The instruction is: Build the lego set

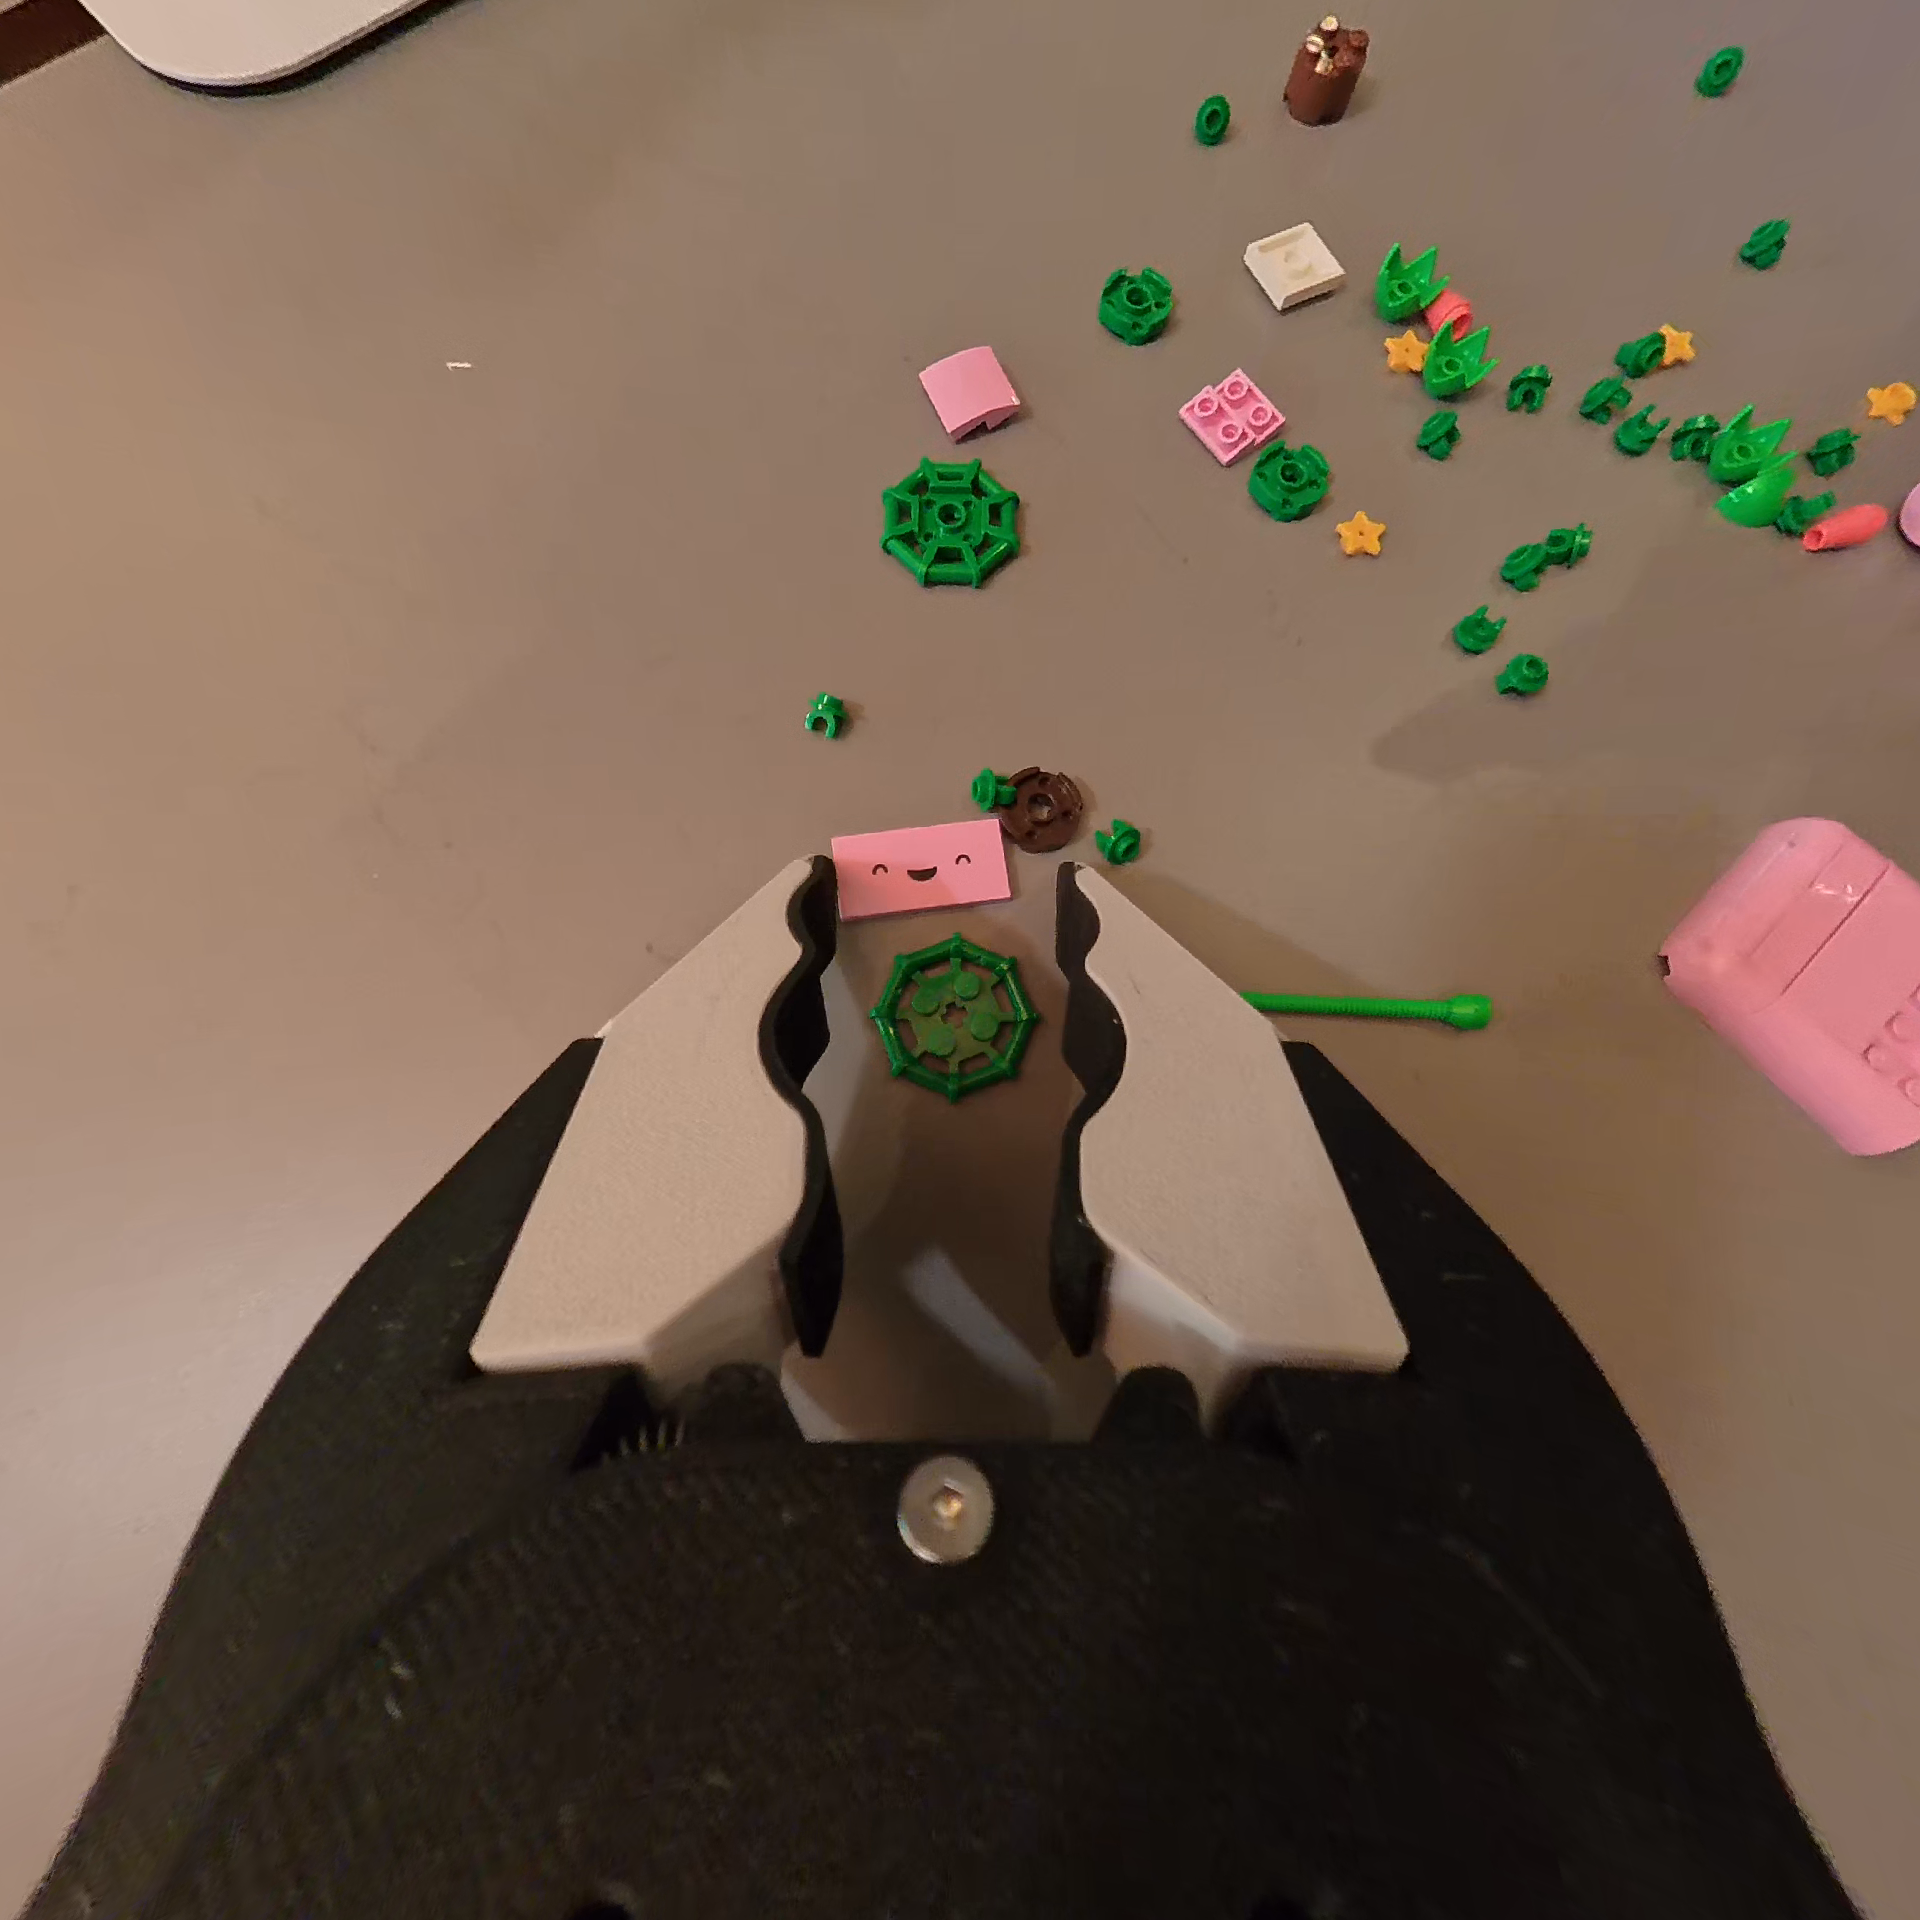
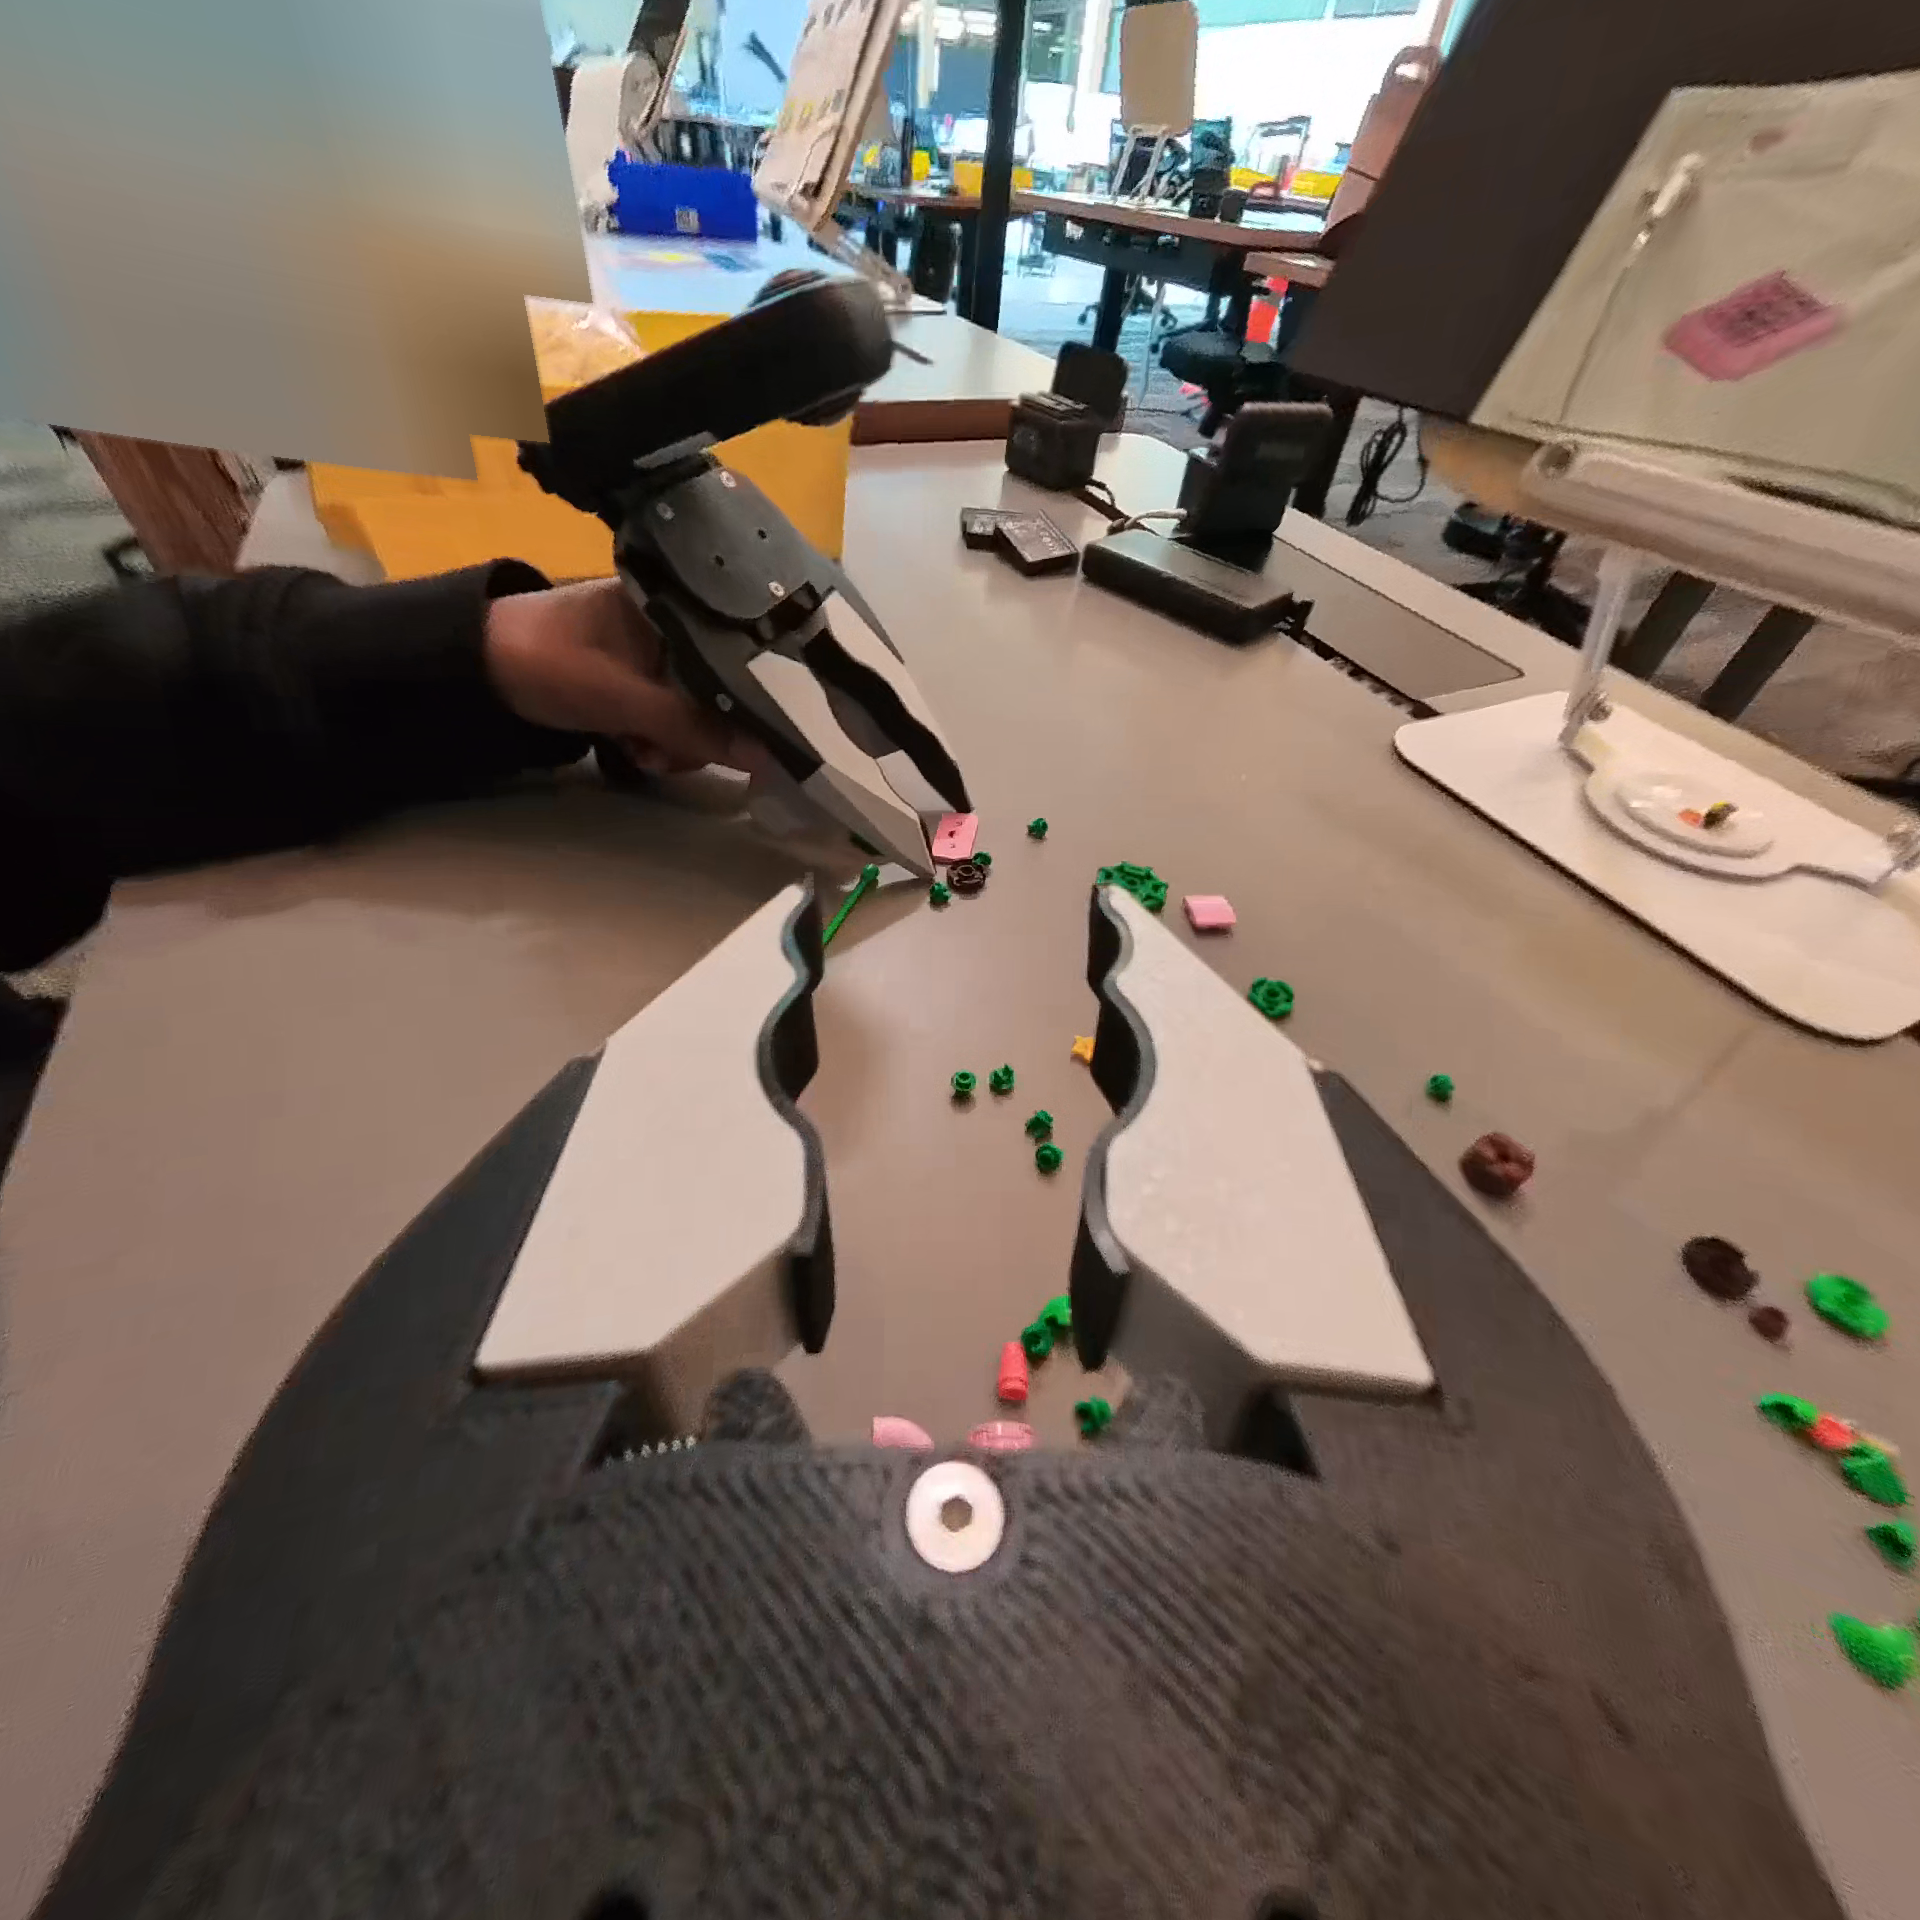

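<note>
On the grey worktop [image 1: 416, 727], at the left of the spread, the left tool [image 1: 948, 883] stands with its jaws parted and empty, tips lowered to the surface on either side of a green web-shaped wheel piece [image 1: 954, 1016], with the pink face tile [image 1: 921, 869] lying just ahead, touching or nearly touching the left fingertip. Closing here could catch the tile's edge along with the wheel, or flick the flat wheel out sideways, since it is thin and lies flush. Just beyond sit a brown round plate [image 1: 1042, 808] and small green clips, close enough to be shoved off by any forward slide. To the right, a thin green stem [image 1: 1366, 1006] lies beside the right finger and may roll if brushed. Further right, the pink built block [image 1: 1808, 987] rests well apart, with loose green, yellow and pink parts scattered behind. The right tool [image 2: 951, 914] hovers open and empty over that scatter; dropping carelessly, it could sweep small pieces toward the edge.
</note>
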`<action>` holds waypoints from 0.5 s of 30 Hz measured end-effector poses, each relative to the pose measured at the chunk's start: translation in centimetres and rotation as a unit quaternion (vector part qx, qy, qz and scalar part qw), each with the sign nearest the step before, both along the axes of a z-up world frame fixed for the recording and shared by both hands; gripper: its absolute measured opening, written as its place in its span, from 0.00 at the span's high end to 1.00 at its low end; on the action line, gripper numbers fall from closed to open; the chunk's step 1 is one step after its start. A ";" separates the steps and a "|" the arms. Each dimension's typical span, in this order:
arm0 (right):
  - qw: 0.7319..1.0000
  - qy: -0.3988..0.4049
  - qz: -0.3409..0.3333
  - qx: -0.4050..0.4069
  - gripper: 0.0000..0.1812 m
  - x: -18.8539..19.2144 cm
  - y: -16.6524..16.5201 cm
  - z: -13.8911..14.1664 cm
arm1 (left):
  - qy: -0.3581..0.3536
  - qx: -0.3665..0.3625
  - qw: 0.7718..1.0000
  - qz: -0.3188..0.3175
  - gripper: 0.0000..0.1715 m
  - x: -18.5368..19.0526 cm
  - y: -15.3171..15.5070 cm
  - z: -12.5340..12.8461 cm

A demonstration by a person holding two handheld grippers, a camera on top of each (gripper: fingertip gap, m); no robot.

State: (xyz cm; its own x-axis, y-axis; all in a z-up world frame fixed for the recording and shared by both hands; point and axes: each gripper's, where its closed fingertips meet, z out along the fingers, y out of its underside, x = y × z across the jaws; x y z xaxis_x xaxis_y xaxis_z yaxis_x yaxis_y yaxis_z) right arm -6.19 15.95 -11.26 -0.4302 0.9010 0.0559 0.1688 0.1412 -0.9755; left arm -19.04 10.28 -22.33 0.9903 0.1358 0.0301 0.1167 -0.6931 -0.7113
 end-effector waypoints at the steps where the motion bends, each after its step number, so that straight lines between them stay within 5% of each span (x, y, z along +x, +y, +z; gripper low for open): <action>1: 1.000 -0.003 -0.002 -0.016 0.72 -0.1 0.3 0.0 | 0.000 0.000 1.000 0.000 0.76 0.0 0.0 0.0; 6: 0.998 -0.011 -0.004 -0.057 0.73 -0.2 1.0 -0.2 | 0.001 0.000 1.000 -0.001 0.77 0.0 0.0 0.0; 15: 1.000 -0.016 -0.006 -0.014 0.73 -0.3 0.3 -1.1 | 0.002 0.000 1.000 -0.001 0.77 0.0 0.0 0.0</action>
State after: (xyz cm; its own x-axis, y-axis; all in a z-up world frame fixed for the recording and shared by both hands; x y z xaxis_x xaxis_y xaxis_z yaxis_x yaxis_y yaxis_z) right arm -6.53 16.24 -12.38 -0.4210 0.9069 0.0172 0.2007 0.1117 -0.9733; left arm -19.02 10.29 -22.33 0.9906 0.1342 0.0269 0.1133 -0.6937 -0.7113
